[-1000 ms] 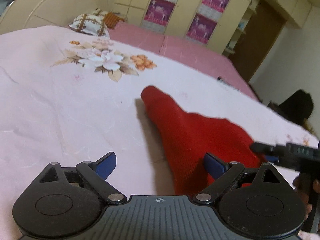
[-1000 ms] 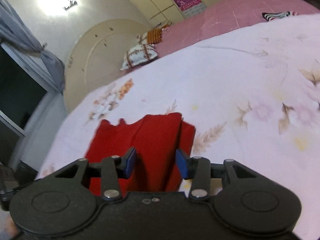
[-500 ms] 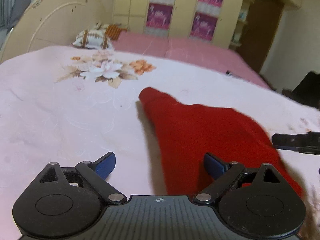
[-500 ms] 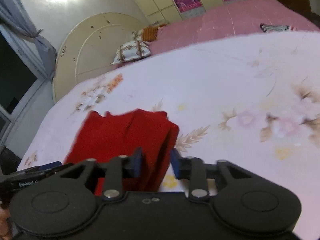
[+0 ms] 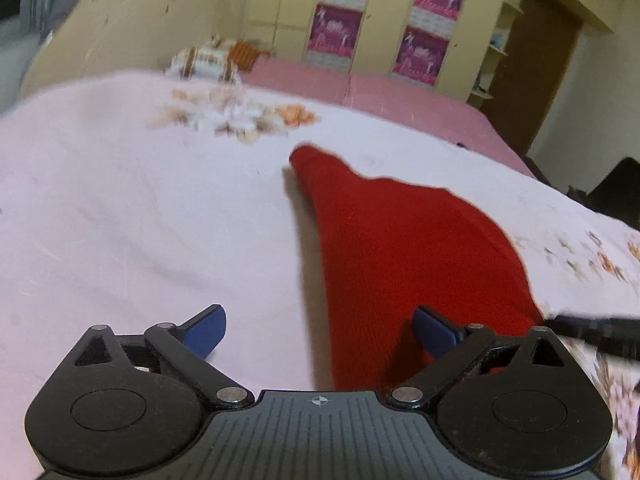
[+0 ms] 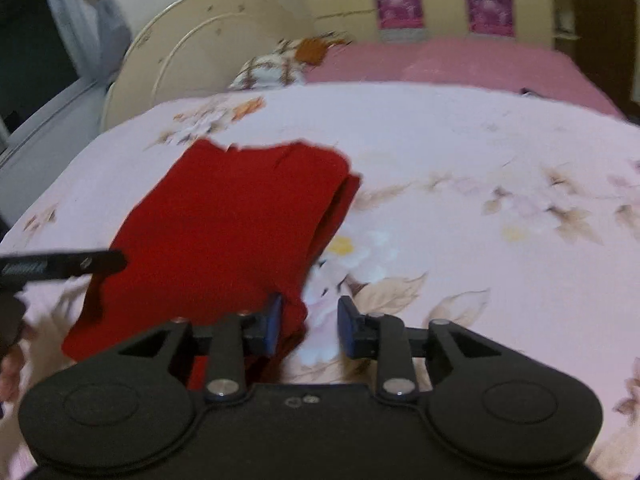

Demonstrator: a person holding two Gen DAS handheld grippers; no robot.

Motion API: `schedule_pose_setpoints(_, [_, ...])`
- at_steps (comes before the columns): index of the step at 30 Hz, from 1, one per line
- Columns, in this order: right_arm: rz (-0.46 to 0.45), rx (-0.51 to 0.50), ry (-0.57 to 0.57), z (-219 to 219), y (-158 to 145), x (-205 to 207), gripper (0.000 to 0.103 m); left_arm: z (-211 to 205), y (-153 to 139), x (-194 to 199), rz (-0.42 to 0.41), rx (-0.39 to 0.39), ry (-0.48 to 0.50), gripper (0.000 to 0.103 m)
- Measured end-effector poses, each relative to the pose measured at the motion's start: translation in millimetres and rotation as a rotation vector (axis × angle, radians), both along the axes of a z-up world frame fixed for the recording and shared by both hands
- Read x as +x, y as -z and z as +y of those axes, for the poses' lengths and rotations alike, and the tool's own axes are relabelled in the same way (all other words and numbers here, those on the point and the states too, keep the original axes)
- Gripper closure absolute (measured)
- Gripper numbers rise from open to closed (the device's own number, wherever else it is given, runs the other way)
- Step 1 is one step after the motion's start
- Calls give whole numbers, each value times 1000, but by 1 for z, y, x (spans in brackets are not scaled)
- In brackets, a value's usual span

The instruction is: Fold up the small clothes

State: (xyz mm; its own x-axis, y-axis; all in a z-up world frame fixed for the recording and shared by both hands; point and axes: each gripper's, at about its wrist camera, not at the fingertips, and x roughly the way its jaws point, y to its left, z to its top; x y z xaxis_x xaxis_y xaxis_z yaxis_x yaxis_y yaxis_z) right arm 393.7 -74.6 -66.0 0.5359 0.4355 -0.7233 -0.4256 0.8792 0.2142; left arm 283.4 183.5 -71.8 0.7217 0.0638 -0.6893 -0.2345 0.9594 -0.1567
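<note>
Red knit garment (image 5: 404, 248) is lying flat on the pink floral bedspread (image 5: 120, 220), folded over on itself so you can see a doubled edge along its right side in the right wrist view. One narrow end points up toward the headboard (image 6: 192, 40) and the patterned pillow (image 5: 204, 65).

Left gripper (image 5: 318, 332) has its jaws spread wide, nothing gripped; the left blue pad is over bare bedspread and the right pad is over the near end of the garment. Can't really say if that pad touches the cloth or just hangs above it.

Right gripper (image 6: 308, 322) has its jaws closing, with a gap between them. The near right corner of the red cloth sits in that gap, right up against the left pad; the right pad is clear of it, so not pinched. Everything's a bit motion-blurred.

Each view catches the other gripper's black finger poking in from the side, near the garment's close edge.
</note>
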Motion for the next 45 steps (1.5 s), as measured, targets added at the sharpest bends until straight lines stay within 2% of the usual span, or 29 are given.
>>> schedule_pose_setpoints(2, [-27,-17,85,-11,-15,-12,81,-3,-13,-30,-21,33,19,4])
schedule_pose_setpoints(3, [-24,-5,100,-19,-22,-17,77,-4,-18,-48,-31,50,25,4])
schedule_pose_setpoints(7, [-38,62,90,-39,-49,-65,68,-9,-36,-117,-64,94,17,0])
schedule_pose_setpoints(10, [-62,83,76,-45,-60,-107,63,-8,-42,-162,-89,64,-13,0])
schedule_pose_setpoints(11, [-73,85,75,-46,-62,-122,56,-8,-44,-175,-98,57,-25,0])
schedule_pose_setpoints(16, [-90,135,94,-49,-81,-188,55,-14,-70,-227,-137,19,-77,0])
schedule_pose_setpoints(17, [-107,131,91,-48,-89,-202,51,-21,-77,-237,-137,25,-68,0])
schedule_pose_setpoints(19, [-159,91,87,-43,-105,-229,28,-36,-91,-251,-129,41,-39,0])
schedule_pose_setpoints(20, [-190,67,91,-39,-112,-243,11,-43,-97,-259,-137,48,-33,0])
schedule_pose_setpoints(21, [-209,48,94,-36,-118,-252,8,-52,-104,-268,-155,64,-28,0])
schedule_pose_setpoints(24, [-243,23,71,-28,-131,-273,5,-69,-119,-285,-178,104,-18,0])
schedule_pose_setpoints(26, [-253,4,64,-24,-139,-282,1,-76,-126,-295,-195,96,-14,0])
schedule_pose_setpoints(34, [-382,-158,97,-15,-143,-311,1,-90,-129,-306,-192,86,-4,0])
schedule_pose_setpoints(45, [-381,-148,125,-27,-141,-315,1,-104,-135,-305,-198,97,14,0])
